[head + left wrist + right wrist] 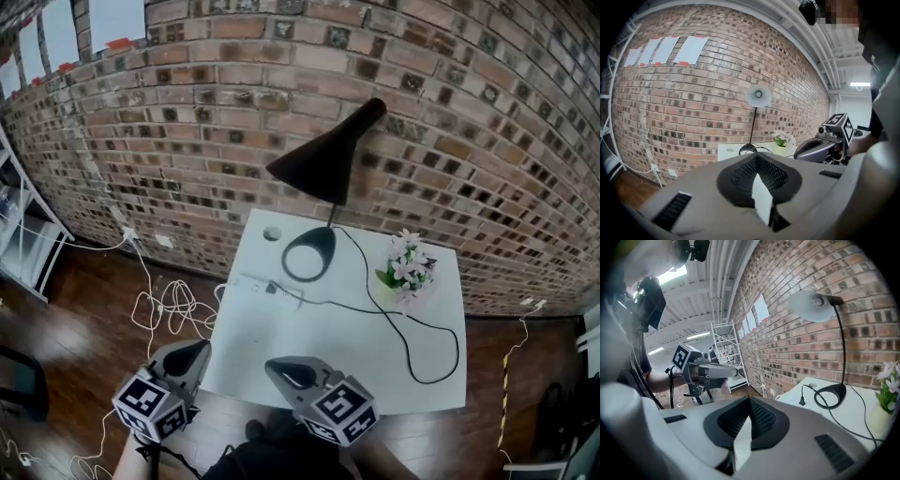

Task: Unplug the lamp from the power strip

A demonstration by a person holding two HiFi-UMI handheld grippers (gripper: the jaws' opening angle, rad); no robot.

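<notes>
A black lamp with a cone shade (328,155) stands on its ring base (309,253) at the back of the white table (272,347). Its black cord (441,361) loops right and returns to a dark plug (272,287) at a pale power strip (251,279) near the table's left side. In the right gripper view the plug (802,401) stands upright beside the lamp base (832,394). My left gripper (199,349) (757,158) and right gripper (274,366) (749,400) hover at the table's near edge, both shut and empty, well short of the plug.
A vase of pink and white flowers (410,267) stands on the table's right side. White cables (164,309) lie coiled on the wooden floor by a wall outlet (129,233). A brick wall (469,141) backs the table. A metal shelf (28,239) stands at far left.
</notes>
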